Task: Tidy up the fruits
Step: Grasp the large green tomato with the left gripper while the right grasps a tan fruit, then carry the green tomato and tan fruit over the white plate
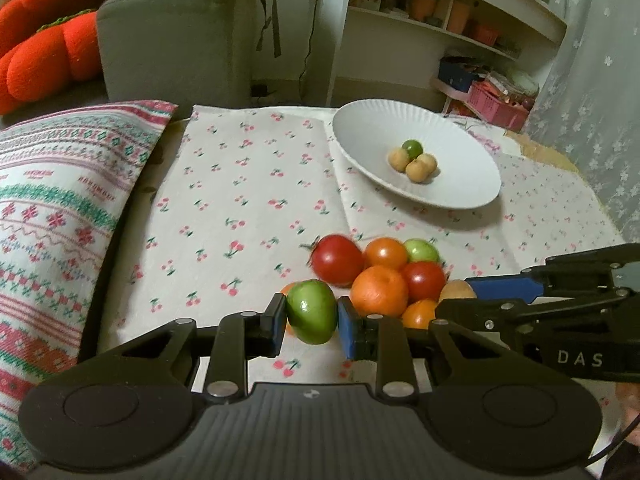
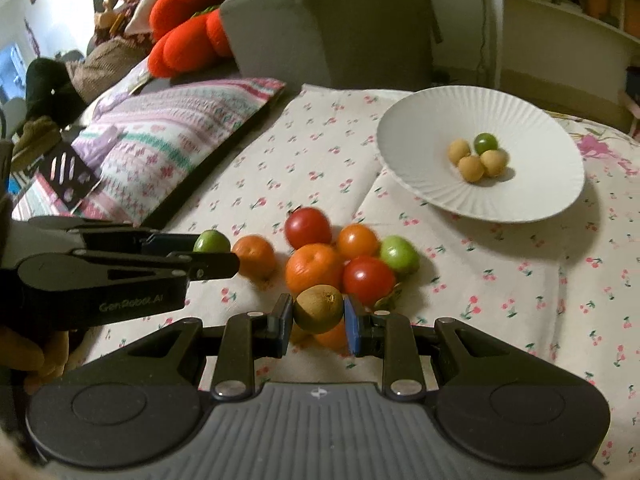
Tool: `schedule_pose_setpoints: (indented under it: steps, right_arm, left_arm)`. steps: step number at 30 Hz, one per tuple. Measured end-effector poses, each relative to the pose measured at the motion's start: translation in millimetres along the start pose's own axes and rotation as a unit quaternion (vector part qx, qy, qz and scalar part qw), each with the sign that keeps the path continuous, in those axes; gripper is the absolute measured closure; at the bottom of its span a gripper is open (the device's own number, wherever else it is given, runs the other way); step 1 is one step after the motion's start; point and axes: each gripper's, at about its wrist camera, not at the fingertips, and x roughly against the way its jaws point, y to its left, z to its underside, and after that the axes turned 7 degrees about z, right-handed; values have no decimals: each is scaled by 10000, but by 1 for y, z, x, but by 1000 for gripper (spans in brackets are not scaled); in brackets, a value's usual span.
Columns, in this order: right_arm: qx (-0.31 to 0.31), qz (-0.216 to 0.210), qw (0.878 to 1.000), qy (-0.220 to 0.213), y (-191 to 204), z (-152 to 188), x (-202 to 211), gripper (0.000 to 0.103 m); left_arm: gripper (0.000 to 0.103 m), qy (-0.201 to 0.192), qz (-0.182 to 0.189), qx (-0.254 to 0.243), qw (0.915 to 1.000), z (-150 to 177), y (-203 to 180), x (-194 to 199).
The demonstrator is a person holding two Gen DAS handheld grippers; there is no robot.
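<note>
Left claw is clamped on a glossy green round fruit, pads on opposite sides so it cannot roll out. Right claw likewise pinches a fuzzy brown kiwi across its width. Both fruits are held just above the heap of red, orange and green fruits near the front edge of the cherry-print cloth-covered desk. The white ribbed paper plate toward the far right corner already carries three tan fruits and a small green one; likely destination for both loads.
</note>
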Motion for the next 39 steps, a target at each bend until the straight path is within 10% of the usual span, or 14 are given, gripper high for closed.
schedule_pose_setpoints:
  steps: [39]
  right_arm:
    - [-1134,719,9887,-667,-105,-39,-13,79]
  left_arm:
    - [89,-112,401,-526,9977,-88,-64,-102]
